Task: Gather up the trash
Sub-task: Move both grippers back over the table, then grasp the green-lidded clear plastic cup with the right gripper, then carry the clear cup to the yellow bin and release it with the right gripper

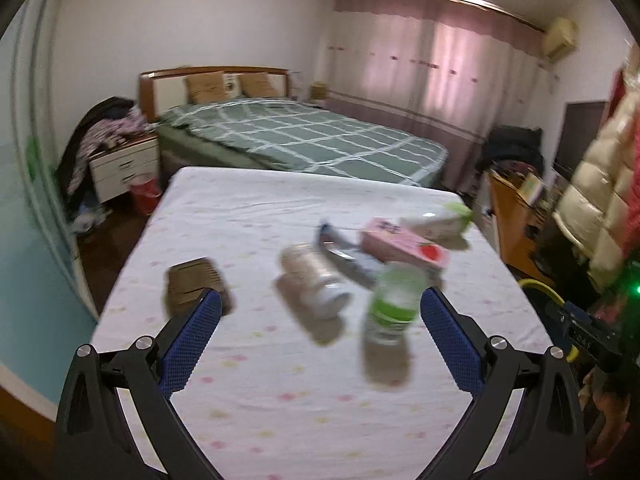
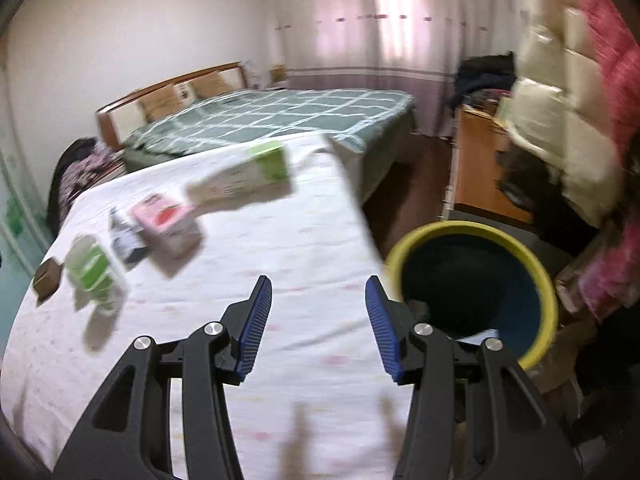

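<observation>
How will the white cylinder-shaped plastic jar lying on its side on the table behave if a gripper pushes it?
The white plastic jar lies on its side on the cloth-covered table, so it will probably roll when pushed. It is likely stiff, since its round shape shows no dents. Its smooth wall may be slippery in the pads.

My right hand-held gripper, jaws apart and empty, hangs over a white-clothed tabletop. Blurred cartons and a green-labelled bottle lie left; a yellow-rimmed bin stands right.
</observation>
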`<state>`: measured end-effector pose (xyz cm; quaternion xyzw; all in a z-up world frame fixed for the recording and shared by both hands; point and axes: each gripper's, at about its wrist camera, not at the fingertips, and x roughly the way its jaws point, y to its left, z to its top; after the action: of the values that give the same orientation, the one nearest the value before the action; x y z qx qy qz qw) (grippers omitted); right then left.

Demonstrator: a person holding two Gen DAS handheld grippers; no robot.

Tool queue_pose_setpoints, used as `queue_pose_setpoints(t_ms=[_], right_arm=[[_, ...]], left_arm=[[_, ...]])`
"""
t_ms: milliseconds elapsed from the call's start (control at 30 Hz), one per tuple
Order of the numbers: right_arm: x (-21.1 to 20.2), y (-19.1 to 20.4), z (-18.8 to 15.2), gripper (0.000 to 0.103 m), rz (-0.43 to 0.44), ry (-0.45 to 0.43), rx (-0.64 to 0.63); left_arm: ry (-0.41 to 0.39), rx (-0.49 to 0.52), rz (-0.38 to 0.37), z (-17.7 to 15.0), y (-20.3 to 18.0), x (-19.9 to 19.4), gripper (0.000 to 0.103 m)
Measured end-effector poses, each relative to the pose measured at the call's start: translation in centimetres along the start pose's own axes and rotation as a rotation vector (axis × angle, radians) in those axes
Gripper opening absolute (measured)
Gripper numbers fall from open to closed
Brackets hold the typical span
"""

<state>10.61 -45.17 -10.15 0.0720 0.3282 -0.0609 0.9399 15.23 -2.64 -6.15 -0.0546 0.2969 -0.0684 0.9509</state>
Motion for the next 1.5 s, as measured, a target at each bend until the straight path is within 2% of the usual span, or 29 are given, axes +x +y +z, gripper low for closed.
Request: queue_pose_setpoints(t_ms=[233, 400, 600, 800, 1000, 1067, 1500], right_arm=[[0.6, 8.6, -0.2, 0.047, 0.163, 0.019, -0.116], [0.5, 13.0, 0.0, 0.050, 0.263, 0.020, -0.158], [1.4, 16.7, 0.3, 0.054, 0.322, 0.037, -0.197], [3.8, 19.0, 0.6, 0.059, 0.318, 0.072, -0.225], [5.9, 20.3, 1.0, 0.059, 0.292, 0.098, -0.226], [6.5, 20.5, 1.1, 0.054, 0.274, 0.105, -0.227], [5.2, 17.8, 1.7, 0.054, 0.255, 0.075, -0.174]], left_arm=[[-0.005, -0.050, 0.061, -1.0, 3.6, 0.2, 0.098], [0.007, -0.079, 0.075, -1.4, 5.0, 1.0, 0.098], [0.016, -0.095, 0.071, -1.8, 6.1, 1.6, 0.098], [0.020, -0.100, 0.051, -1.9, 6.1, 2.0, 0.098], [0.035, -0.100, 0.036, -2.1, 6.2, 2.4, 0.098], [0.036, -0.101, 0.036, -2.1, 6.2, 2.4, 0.098], [0.050, -0.092, 0.042, -1.9, 5.9, 3.1, 0.098]])
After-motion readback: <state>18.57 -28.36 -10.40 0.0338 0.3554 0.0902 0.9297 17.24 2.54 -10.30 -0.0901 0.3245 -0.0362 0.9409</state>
